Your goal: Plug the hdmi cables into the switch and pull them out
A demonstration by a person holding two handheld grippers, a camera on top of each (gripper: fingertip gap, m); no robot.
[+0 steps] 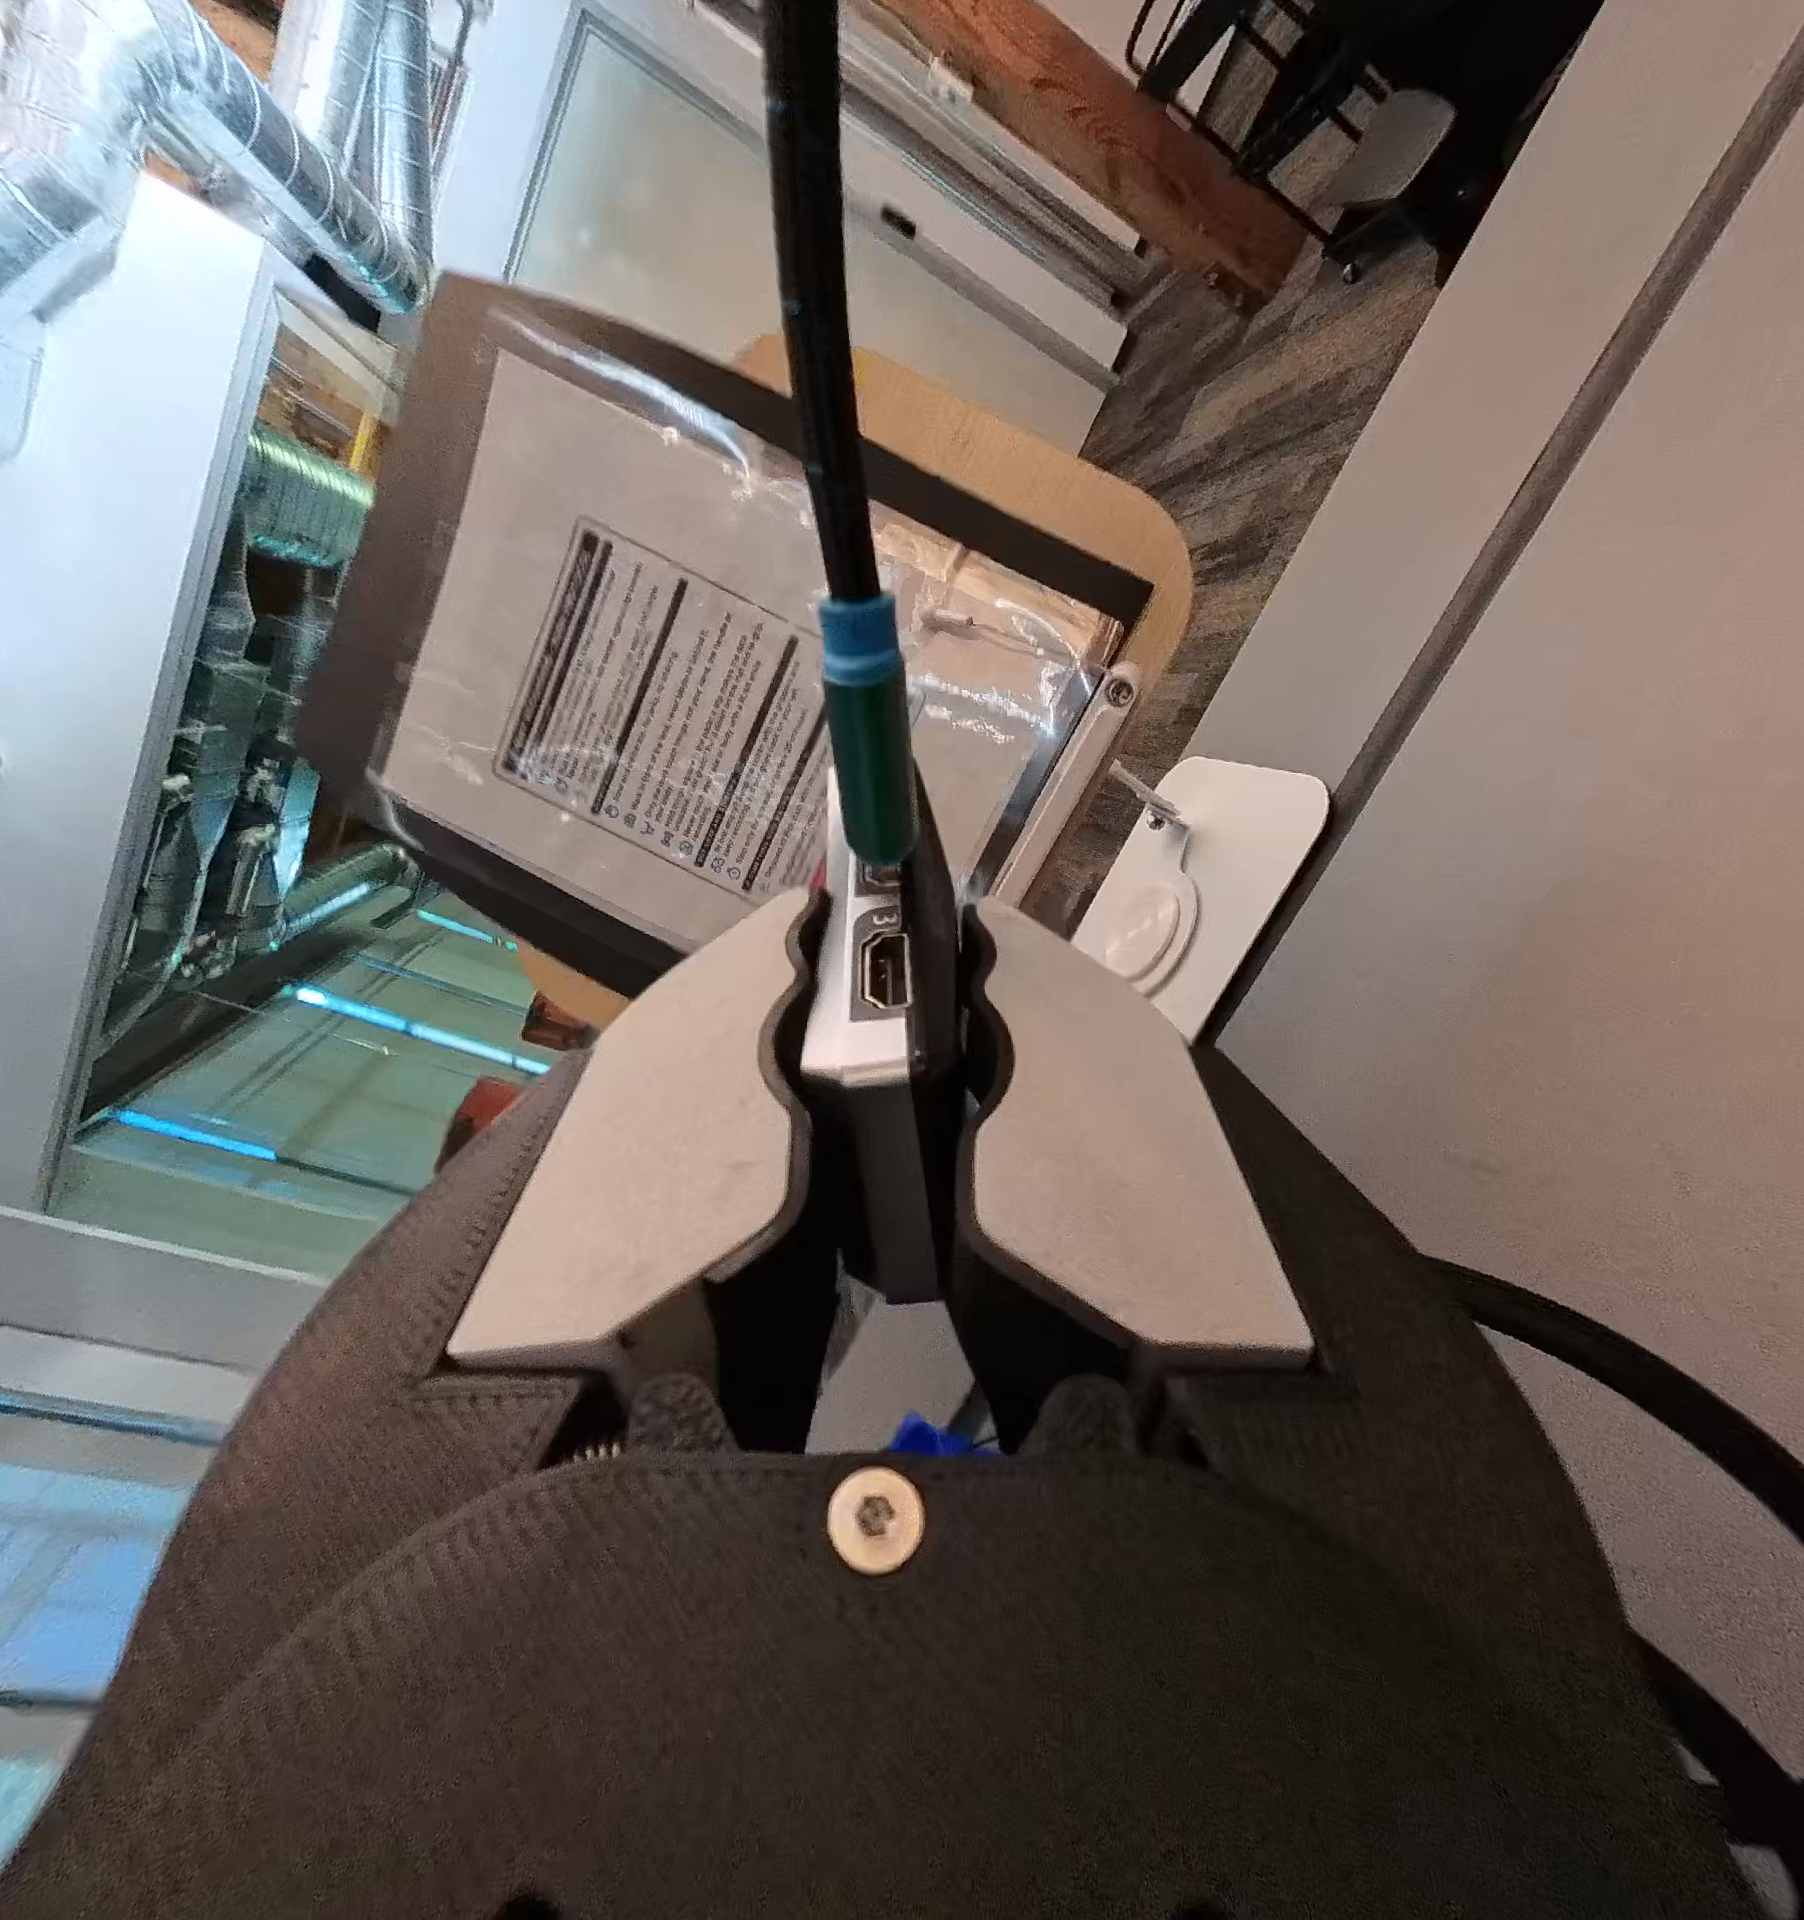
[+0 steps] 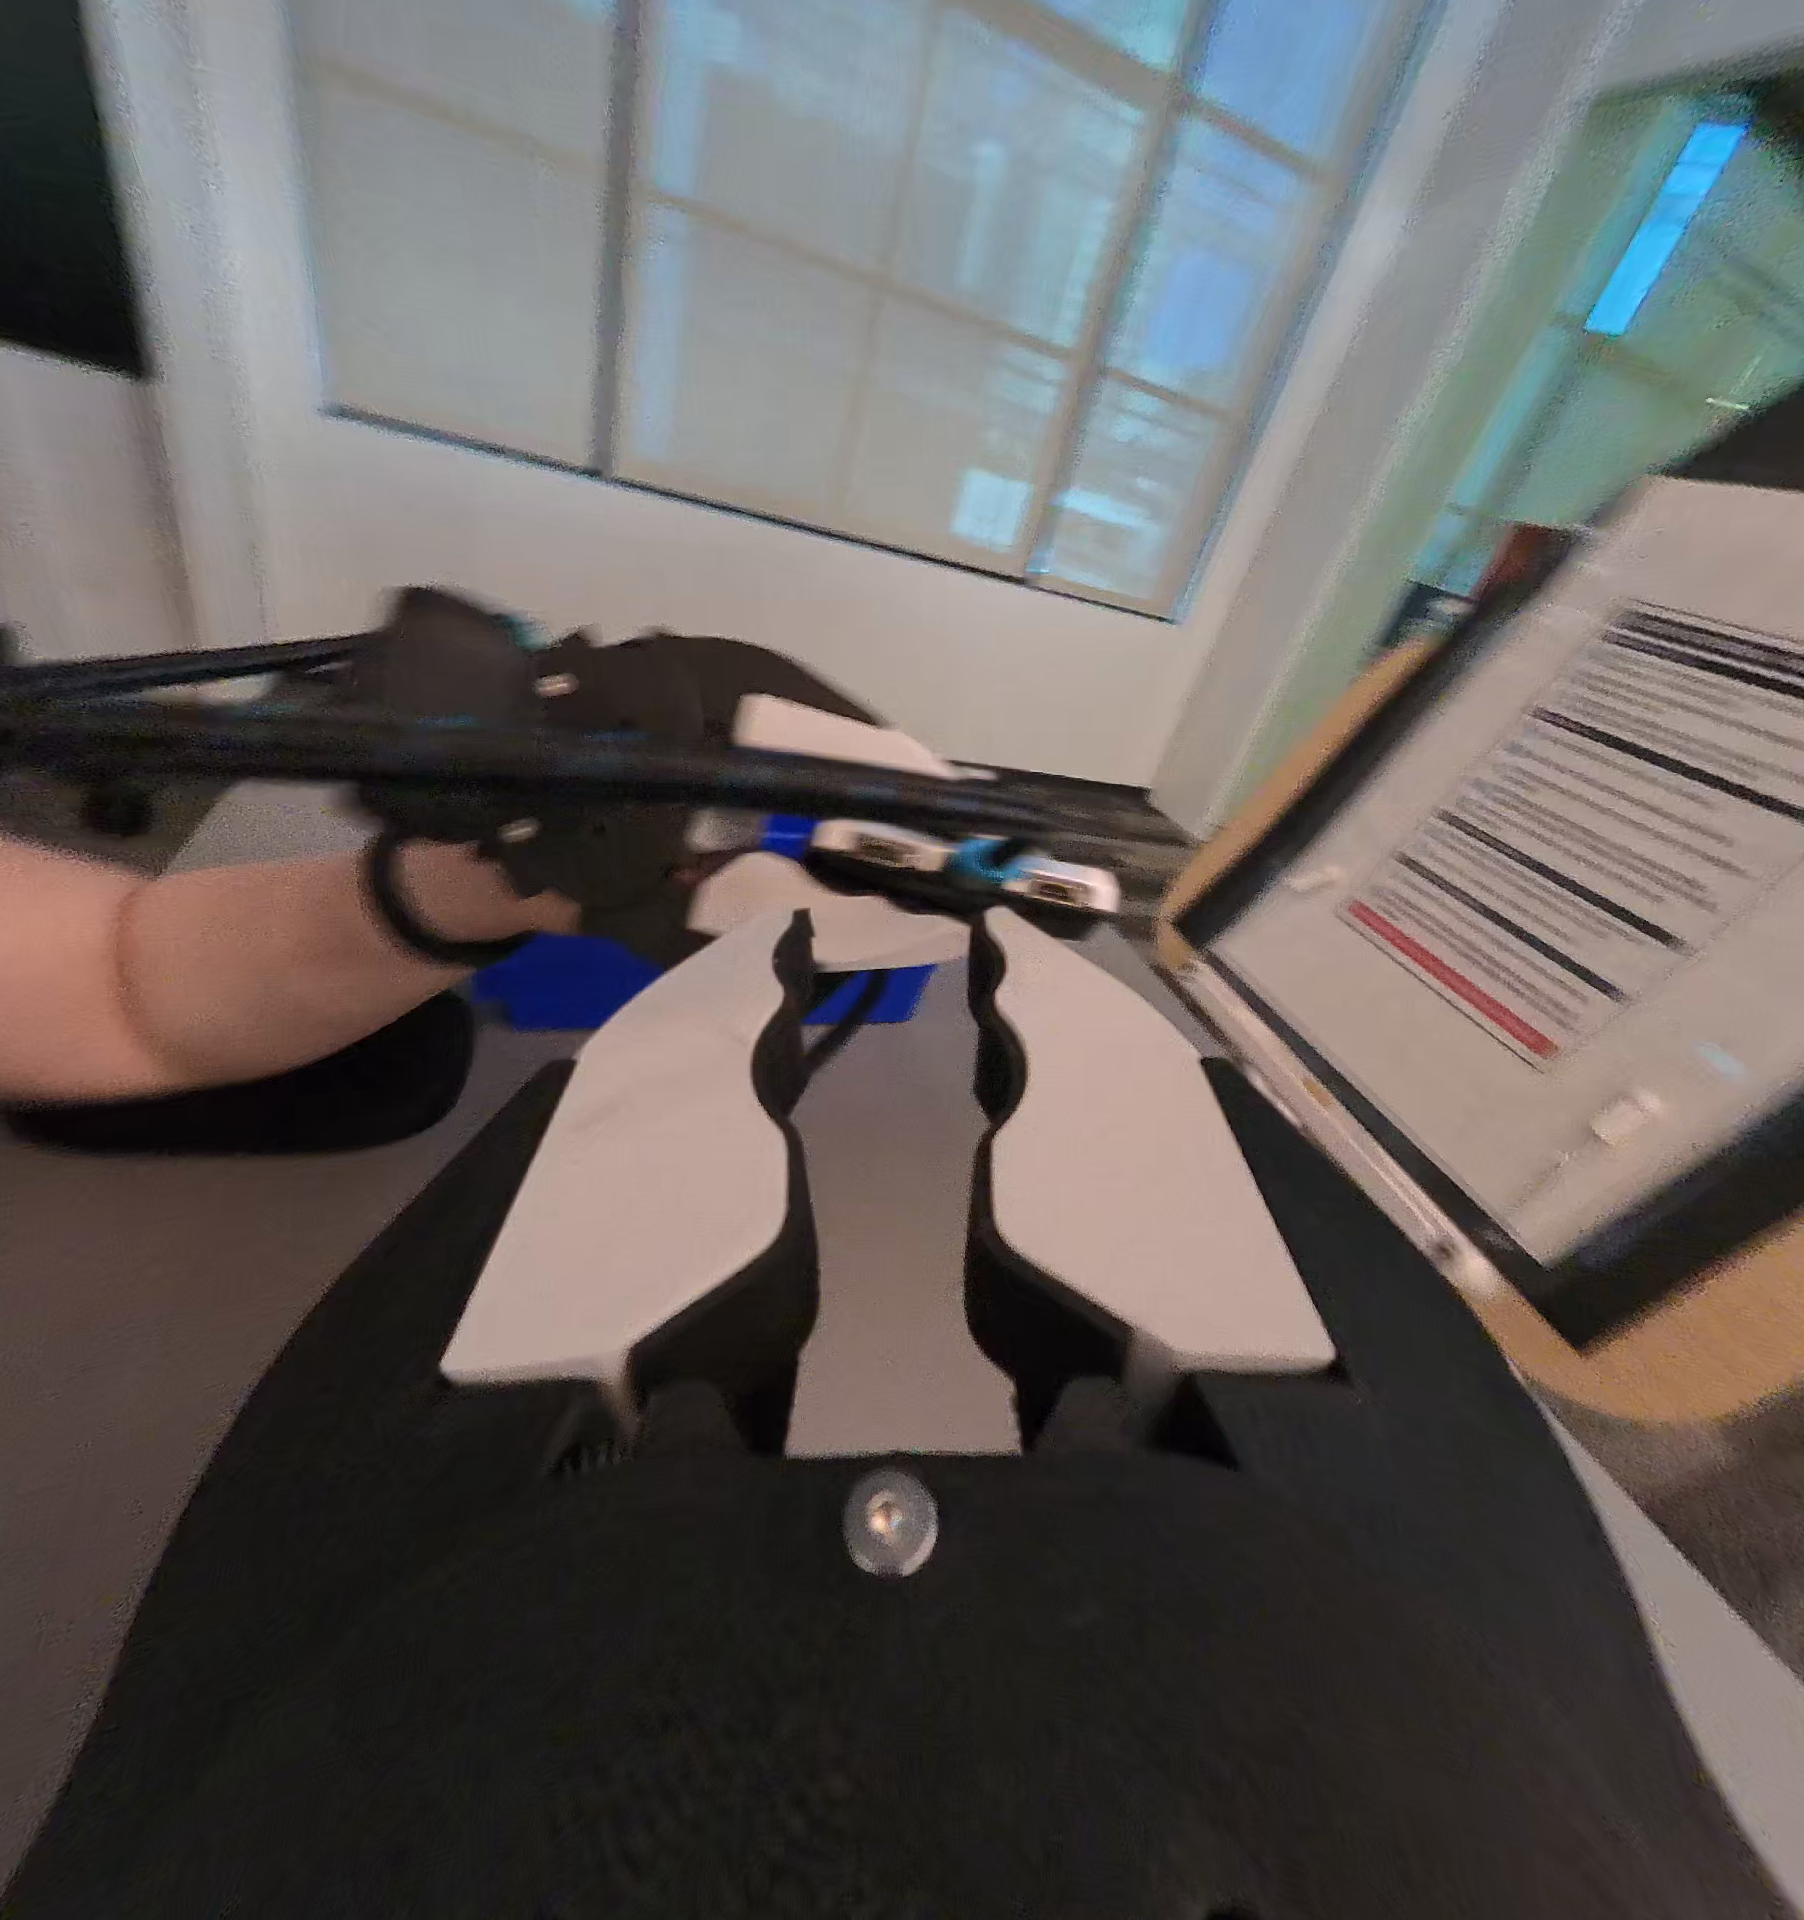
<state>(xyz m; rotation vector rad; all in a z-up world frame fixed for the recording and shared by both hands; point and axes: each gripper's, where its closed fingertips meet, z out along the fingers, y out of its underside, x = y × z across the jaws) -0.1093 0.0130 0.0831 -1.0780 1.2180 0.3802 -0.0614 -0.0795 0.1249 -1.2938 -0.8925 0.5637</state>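
My left gripper (image 1: 887, 914) is shut on the HDMI switch (image 1: 856, 1049), a thin box with a black body and a pale port face. One port (image 1: 882, 971) by the fingertips is empty. A black braided cable (image 1: 825, 416) with a blue-green plug (image 1: 867, 748) sits in the port beyond it. In the blurred right wrist view a hand holds that left gripper (image 2: 877, 821) with the switch (image 2: 1064, 883) and the cable (image 2: 358, 748) trailing left. My right gripper (image 2: 887, 935) is open and empty, just below and short of the switch.
A plastic-wrapped screen with a printed label (image 1: 669, 675) (image 2: 1604, 883) leans on a wooden chair on the right. A blue bin (image 2: 565, 977) sits on the grey table (image 2: 150, 1299). A white plate (image 1: 1220, 862) lies by the table edge. Another black cable (image 1: 1708, 1423) loops at lower right.
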